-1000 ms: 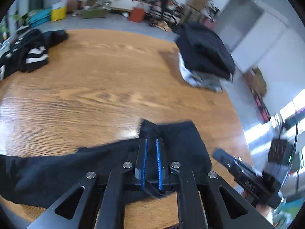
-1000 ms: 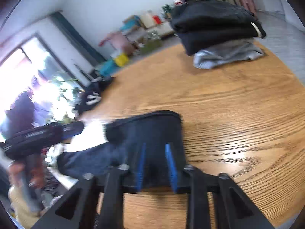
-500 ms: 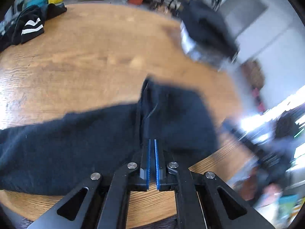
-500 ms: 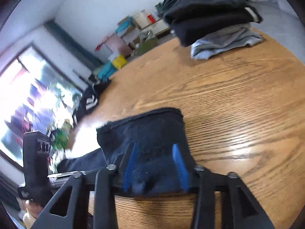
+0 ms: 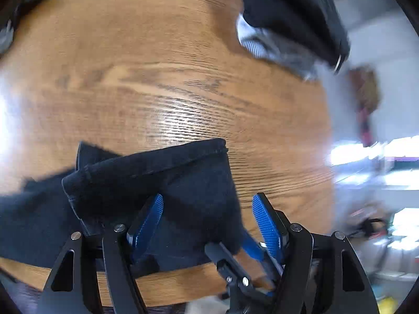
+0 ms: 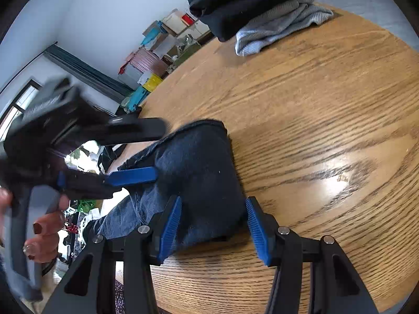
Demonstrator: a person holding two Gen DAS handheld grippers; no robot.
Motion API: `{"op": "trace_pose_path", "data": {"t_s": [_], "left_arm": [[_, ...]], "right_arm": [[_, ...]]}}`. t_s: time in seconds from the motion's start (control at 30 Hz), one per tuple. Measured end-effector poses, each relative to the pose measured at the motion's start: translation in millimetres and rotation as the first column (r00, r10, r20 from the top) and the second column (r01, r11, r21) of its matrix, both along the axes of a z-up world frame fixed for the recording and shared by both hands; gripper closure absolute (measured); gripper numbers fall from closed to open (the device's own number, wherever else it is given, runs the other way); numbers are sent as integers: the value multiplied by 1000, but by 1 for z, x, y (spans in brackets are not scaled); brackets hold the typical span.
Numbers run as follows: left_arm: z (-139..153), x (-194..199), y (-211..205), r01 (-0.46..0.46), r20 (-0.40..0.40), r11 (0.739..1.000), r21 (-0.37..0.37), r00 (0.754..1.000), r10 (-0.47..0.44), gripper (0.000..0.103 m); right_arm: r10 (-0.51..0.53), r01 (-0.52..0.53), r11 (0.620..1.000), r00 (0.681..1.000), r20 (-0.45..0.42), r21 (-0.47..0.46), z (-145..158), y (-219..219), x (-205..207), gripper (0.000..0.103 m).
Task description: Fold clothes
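**Dark cloth lies doubled at the table edge, both grippers open**

Left camera: My left gripper [image 5: 207,219] has its blue pads spread wide apart and holds nothing. The dark garment [image 5: 157,183] lies on the wooden table [image 5: 170,78] right under the pads, close to the near edge. One end of it is laid back over the rest, so I see a hemmed edge on top. I think it sits near the edge so both grippers can reach it easily. The rest of the cloth runs off to the left and is cut off by the picture edge. Far back sits a pile of clothes [image 5: 290,18], dark ones on top of a grey one. This picture is blurry, so the room behind is hard to make out. A bit of another black tool shows low between my pads; I think it is my other gripper.

Right camera: My right gripper [image 6: 213,229] is wide open too, with nothing in it. The same garment lies between and just past its pads. A hand [image 6: 42,225] holds the left gripper at the left, blurred. The pile looks neat, so I guess it is for finished things. I cannot tell what kind of garment this is, or whether more folds are needed.
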State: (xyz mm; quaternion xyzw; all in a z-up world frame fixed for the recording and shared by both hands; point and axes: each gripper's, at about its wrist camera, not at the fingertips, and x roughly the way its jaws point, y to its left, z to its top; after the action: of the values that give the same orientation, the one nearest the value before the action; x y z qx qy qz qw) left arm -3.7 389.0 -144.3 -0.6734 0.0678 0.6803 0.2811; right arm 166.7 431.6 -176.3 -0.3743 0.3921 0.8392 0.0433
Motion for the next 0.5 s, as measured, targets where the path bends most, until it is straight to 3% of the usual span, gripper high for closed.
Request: {"op": "trace_pose_path", "data": {"t_s": [0.07,0.2,0.5], "left_arm": [[-1,8,20,84,-62,990,-116,994,-92,31],[-11,11,40,130,-94,966,-224,983,-154,31],[-44,-1,67,123,-71,936,-331,985,-154,31]], "right_arm": [[-4,4,1000,1000,2,-6,-2,-3,1,47],[-12,12,1000,1000,6,-19,-5,-8,4,47],[-30,31,998,1000,9,-58,-11,-18,7,48]]}}
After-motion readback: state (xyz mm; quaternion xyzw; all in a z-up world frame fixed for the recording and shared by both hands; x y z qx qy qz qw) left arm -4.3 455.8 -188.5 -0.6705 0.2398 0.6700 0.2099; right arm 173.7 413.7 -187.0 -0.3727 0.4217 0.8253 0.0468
